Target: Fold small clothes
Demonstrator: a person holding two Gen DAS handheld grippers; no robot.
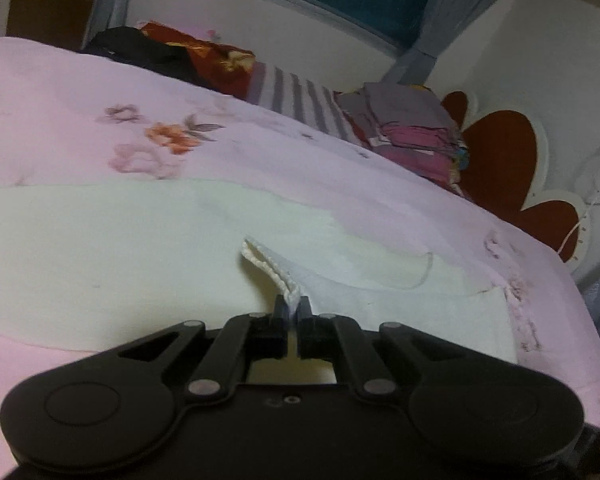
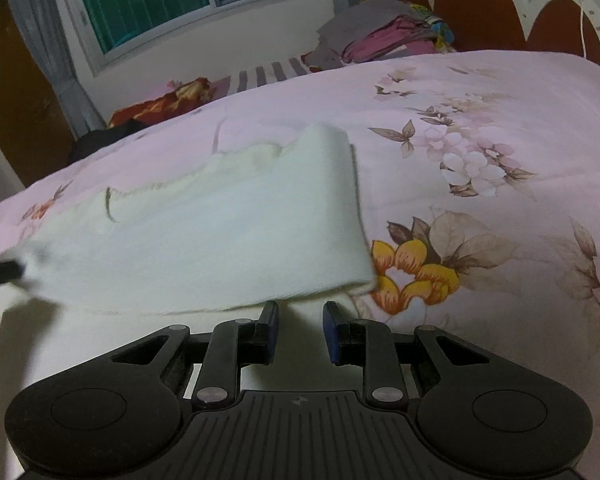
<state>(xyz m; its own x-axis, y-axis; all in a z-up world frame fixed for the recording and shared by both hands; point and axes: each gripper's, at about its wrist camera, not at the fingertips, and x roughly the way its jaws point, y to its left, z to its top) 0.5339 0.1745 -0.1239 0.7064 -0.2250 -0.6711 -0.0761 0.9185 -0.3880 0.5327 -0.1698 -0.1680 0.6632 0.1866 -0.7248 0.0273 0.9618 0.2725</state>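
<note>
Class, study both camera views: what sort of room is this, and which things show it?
Most likely a bedroom: a pink floral quilt covers a bed, a red and white scalloped headboard stands behind it, and a stack of folded clothes sits nearby.

the pink quilt [image 2: 480, 92] lies bare and flat to the right of the white garment [image 2: 220, 232], giving open room there. at the far edge a stack of folded clothes [image 1: 412, 136] sits against the headboard [image 1: 500, 152]. a dark heap [image 1: 136, 46] and a red cloth [image 1: 212, 60] crowd the far side under the window [image 2: 148, 4].
</note>
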